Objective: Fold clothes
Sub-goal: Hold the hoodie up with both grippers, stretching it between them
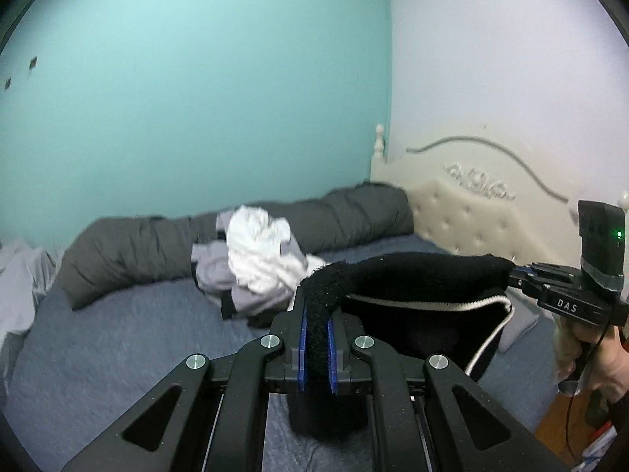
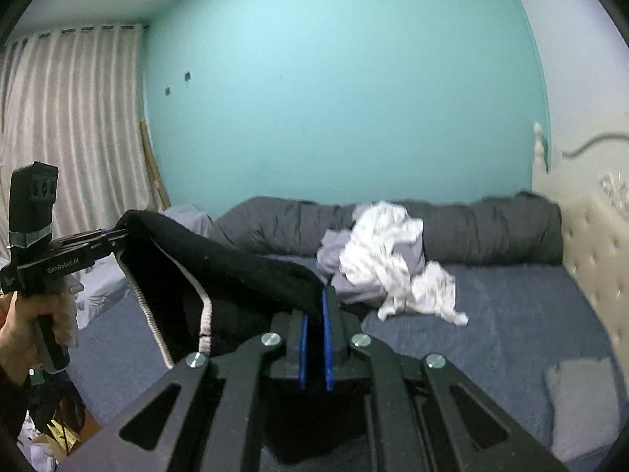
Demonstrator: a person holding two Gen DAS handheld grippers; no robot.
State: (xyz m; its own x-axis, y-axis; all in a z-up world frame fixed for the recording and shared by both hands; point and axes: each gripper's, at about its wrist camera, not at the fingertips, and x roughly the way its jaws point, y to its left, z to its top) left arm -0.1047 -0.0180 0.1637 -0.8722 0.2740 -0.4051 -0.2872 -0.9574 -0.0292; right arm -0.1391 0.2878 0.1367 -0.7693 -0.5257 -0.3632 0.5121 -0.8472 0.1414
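Note:
A black knit garment (image 1: 424, 275) with a white drawstring (image 1: 491, 330) hangs stretched in the air between both grippers, above the blue bed (image 1: 129, 338). My left gripper (image 1: 316, 314) is shut on one end of its top edge. My right gripper (image 2: 314, 306) is shut on the other end of the black garment (image 2: 220, 263). Each gripper shows in the other's view: the right gripper (image 1: 515, 273) at far right, the left gripper (image 2: 118, 236) at far left. The garment's body droops below and is partly hidden by the gripper frames.
A pile of white and grey clothes (image 1: 259, 263) lies mid-bed in front of a rolled dark grey duvet (image 1: 129, 251). A cream tufted headboard (image 1: 471, 212) stands at right. A small grey cloth (image 2: 582, 405) lies near the bed's right edge. Curtains (image 2: 70, 126) hang at left.

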